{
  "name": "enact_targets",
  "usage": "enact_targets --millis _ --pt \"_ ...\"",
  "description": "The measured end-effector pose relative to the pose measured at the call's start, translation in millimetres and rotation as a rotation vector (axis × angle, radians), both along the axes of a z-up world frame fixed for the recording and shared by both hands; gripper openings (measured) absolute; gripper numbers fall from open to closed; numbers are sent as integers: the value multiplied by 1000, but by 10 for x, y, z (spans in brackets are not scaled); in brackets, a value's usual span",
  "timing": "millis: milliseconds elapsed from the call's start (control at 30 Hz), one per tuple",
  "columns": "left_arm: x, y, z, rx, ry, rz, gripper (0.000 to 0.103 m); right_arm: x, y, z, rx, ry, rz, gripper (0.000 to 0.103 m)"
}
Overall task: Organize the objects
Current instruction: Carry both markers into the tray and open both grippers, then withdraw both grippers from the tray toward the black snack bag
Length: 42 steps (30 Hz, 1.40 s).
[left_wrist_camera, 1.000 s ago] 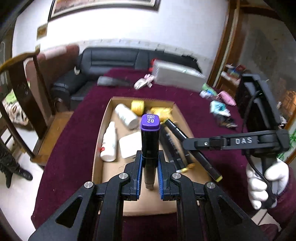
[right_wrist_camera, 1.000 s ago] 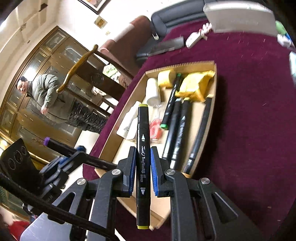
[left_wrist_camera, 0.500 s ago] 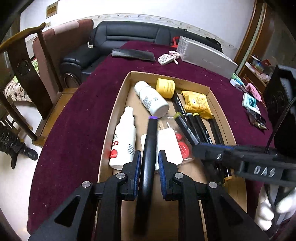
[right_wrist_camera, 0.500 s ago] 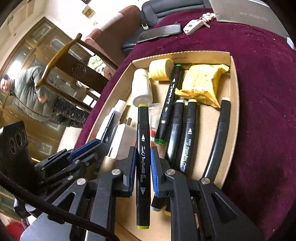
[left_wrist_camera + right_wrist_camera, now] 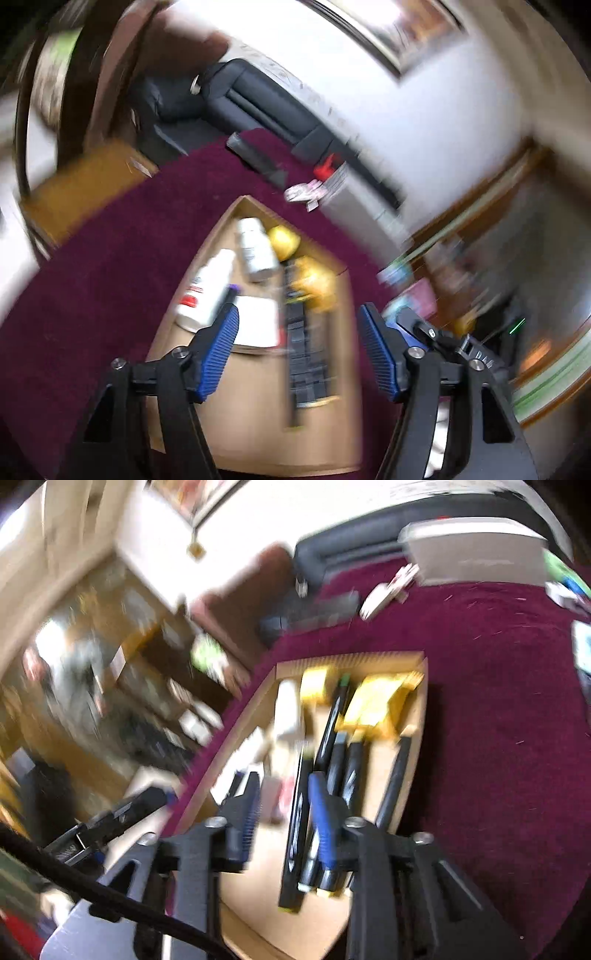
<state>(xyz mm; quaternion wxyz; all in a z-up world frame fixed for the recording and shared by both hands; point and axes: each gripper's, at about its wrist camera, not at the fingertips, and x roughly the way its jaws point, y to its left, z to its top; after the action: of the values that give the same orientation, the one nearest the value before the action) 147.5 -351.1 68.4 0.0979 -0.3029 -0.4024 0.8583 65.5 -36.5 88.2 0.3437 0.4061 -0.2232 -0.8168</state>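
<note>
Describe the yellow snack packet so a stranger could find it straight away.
Start at the shallow cardboard tray on the dark red tablecloth. Look into its far right corner, beyond the tips of the black markers. The yellow snack packet lies there, flat and crinkled, unlike the round yellow roll to its left.

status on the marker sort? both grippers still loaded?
Done: both markers dropped; black markers lie side by side in the cardboard tray. In hand: nothing. The left gripper and right gripper have just opened, empty. Left: small items lie on the cloth outside the tray.
</note>
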Motion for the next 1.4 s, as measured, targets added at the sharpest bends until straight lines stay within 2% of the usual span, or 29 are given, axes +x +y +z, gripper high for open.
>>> enact_targets --millis 33,67,167,267,467,667,833,1000,1100,1233,1400 --pt "14 -39 -41 71 7 5 62 -15 146 52 -34 1 -42 70" --pt "21 -51 -64 106 9 7 62 -9 275 108 -49 13 -78 76" --pt "44 19 -62 94 -4 10 62 73 557 222 -25 74 -142 76" --pt "76 115 -21 95 -4 12 62 98 670 198 -30 67 -163 76" --pt "97 459 296 -15 33 -7 62 43 951 124 14 63 -198 76" --pt "-31 1028 495 -123 48 -109 62 30 1330 179 44 94 -254 76" --pt "-203 1561 432 -188 14 -217 62 -14 1601 236 91 129 -293 76" --pt "-290 1890 343 -209 -36 -282 62 -93 1804 259 122 153 -334 76" --pt "-286 1984 356 -228 -37 -289 62 -196 1892 242 147 163 -352 75" --pt "-284 2076 366 -271 -43 -287 62 -255 2014 224 219 221 -419 75" --pt "-368 2144 286 -279 -74 -285 62 -250 2306 76 195 221 -527 75"
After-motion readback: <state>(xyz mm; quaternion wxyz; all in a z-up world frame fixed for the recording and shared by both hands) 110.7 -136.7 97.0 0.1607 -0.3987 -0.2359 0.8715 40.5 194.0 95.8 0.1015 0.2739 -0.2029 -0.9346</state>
